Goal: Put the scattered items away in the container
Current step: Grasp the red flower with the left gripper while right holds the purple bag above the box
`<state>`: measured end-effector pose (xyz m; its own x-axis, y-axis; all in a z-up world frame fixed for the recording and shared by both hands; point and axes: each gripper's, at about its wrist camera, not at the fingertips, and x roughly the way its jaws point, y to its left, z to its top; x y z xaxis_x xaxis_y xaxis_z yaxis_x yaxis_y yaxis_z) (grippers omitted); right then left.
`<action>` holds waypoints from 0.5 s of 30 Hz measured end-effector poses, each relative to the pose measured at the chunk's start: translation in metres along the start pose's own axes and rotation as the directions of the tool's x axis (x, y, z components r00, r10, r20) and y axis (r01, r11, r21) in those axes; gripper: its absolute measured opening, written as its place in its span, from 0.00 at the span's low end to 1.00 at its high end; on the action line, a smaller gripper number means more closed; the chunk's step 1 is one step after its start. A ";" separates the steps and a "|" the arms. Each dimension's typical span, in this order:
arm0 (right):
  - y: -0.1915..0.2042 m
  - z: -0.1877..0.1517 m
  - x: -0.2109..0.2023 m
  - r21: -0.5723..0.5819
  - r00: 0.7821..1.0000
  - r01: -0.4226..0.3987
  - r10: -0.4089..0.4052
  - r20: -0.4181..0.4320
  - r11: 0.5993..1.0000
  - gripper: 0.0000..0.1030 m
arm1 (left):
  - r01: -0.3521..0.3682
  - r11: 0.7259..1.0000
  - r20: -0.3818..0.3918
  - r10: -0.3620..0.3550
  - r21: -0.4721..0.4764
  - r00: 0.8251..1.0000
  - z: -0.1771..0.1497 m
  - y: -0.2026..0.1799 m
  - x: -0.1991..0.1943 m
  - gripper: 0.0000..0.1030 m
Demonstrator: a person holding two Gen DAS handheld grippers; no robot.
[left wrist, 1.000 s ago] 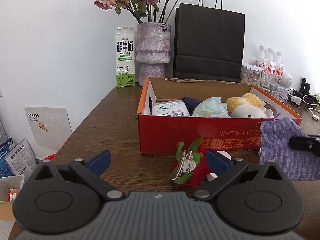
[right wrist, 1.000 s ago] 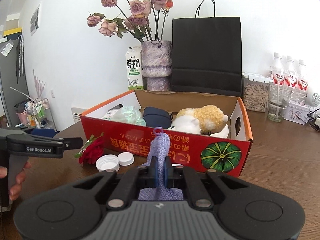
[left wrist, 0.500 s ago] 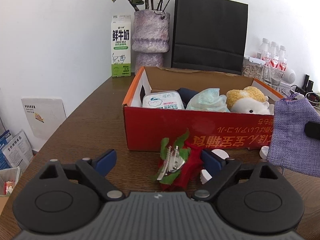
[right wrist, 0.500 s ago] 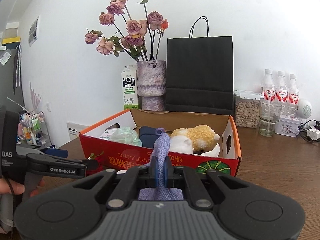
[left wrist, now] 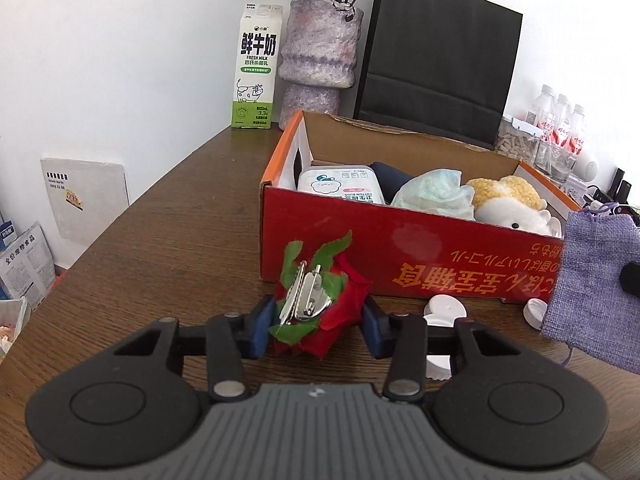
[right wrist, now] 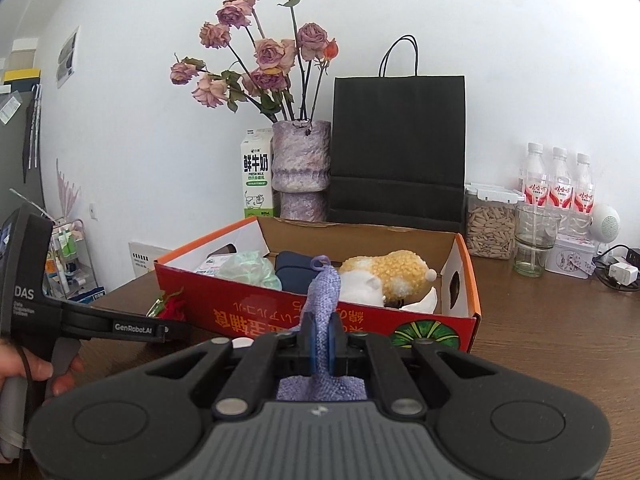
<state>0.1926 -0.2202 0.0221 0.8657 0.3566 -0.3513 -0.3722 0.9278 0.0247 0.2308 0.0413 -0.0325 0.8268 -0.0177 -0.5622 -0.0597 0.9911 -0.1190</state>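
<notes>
Pinching a woven lilac pouch (right wrist: 320, 296), the right hand-held gripper (right wrist: 320, 344) clamps (left just closed around felt rose (left wrist: 320, 312)).

Both wrist views low, close over table (left wrist: 168, 240), facing wall; share red box (left wrist: 400, 256).

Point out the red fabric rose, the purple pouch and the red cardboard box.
red fabric rose (left wrist: 340, 312), left wrist view, on its red petals
purple pouch (right wrist: 325, 285), right wrist view, on its upper cloth
red cardboard box (left wrist: 420, 256), left wrist view, on its front wall

3 bottles (right wrist: 556, 180), 2 white caps (left wrist: 445, 309)
</notes>
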 end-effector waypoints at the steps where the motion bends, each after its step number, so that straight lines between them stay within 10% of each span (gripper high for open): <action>1: 0.000 0.000 -0.001 -0.002 1.000 0.001 -0.001 0.004 1.000 0.05 | -0.006 1.000 0.011 0.006 0.005 1.000 0.000 -0.001 -0.002 0.44; 15: 0.001 0.008 -0.016 -0.013 0.991 0.013 -0.011 0.134 1.000 0.05 | -0.038 0.999 0.232 0.036 0.005 0.972 0.007 -0.018 -0.044 0.43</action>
<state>0.1812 -0.2244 0.0348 0.9067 0.3578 -0.2233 -0.3654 0.9308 0.0079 0.1994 0.0255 0.0005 0.9314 0.0489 -0.3606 -0.0882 0.9917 -0.0933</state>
